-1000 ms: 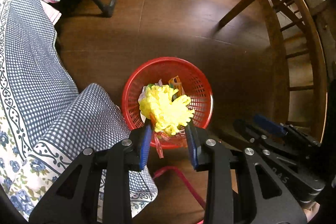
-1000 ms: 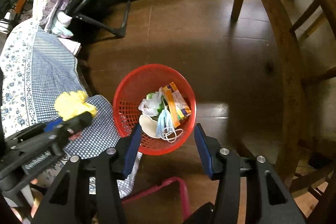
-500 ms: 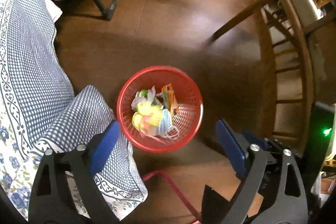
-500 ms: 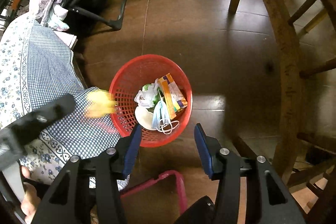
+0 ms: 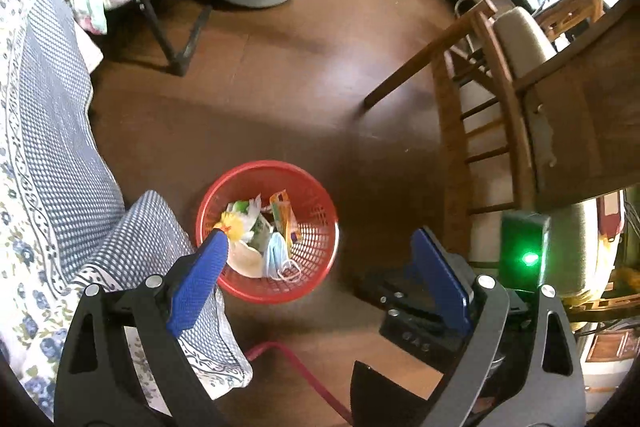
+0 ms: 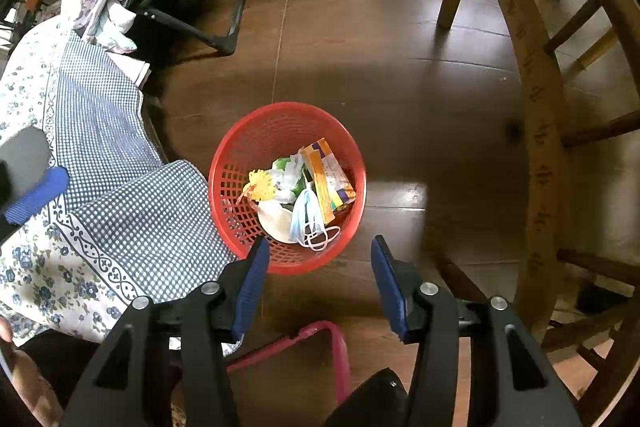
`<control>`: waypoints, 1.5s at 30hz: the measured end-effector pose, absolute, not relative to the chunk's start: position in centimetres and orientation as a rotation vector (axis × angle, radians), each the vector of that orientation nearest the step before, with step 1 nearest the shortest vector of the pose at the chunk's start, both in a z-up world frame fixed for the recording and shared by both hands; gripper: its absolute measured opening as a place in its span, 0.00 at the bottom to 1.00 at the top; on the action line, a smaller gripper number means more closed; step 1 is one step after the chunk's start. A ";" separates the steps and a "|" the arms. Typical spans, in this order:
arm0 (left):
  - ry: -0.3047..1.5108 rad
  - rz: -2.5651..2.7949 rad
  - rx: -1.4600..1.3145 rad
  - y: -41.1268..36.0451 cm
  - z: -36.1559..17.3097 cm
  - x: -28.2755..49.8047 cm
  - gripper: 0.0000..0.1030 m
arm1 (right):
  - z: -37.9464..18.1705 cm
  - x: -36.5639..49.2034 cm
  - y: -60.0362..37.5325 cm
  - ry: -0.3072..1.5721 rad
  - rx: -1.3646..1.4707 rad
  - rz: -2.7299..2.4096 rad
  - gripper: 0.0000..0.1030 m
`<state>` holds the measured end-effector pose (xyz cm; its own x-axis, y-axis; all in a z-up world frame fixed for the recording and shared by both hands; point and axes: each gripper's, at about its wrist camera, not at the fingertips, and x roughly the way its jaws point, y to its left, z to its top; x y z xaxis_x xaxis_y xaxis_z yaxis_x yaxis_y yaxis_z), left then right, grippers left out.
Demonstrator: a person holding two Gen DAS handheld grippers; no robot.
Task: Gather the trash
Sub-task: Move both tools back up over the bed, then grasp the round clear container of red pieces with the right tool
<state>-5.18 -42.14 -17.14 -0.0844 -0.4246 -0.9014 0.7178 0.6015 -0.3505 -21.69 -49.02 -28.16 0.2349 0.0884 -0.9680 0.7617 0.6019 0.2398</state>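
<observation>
In the left wrist view, the left gripper (image 5: pixel 316 251), a second ago clamped on the yellow crumpled wad (image 5: pixel 233 225), now has its fingers wide apart and empty; the wad lies inside the red basket (image 5: pixel 320 267), partly hidden behind one blue pad.

In the right wrist view, the right gripper (image 6: pixel 316 259) keeps its fingers apart, holding nothing, above the red basket's near rim. The wad rests by the face mask (image 6: pixel 306 217). The left gripper is cut off at the left edge.

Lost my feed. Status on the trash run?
Left tool open, empty. Right tool open, empty. Yellow wad in red basket. Nothing in the way.
</observation>
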 end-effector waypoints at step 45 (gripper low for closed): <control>0.806 -0.180 -0.260 1.9 2.1 18.0 0.93 | -6.8 17.9 -19.5 0.843 0.146 -0.288 0.94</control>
<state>17.97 1.90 2.12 0.6797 -0.2568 -0.6870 0.0598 0.9530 -0.2970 17.90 -19.48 -6.80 0.6291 -0.1933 -0.7529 0.3083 0.9512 0.0134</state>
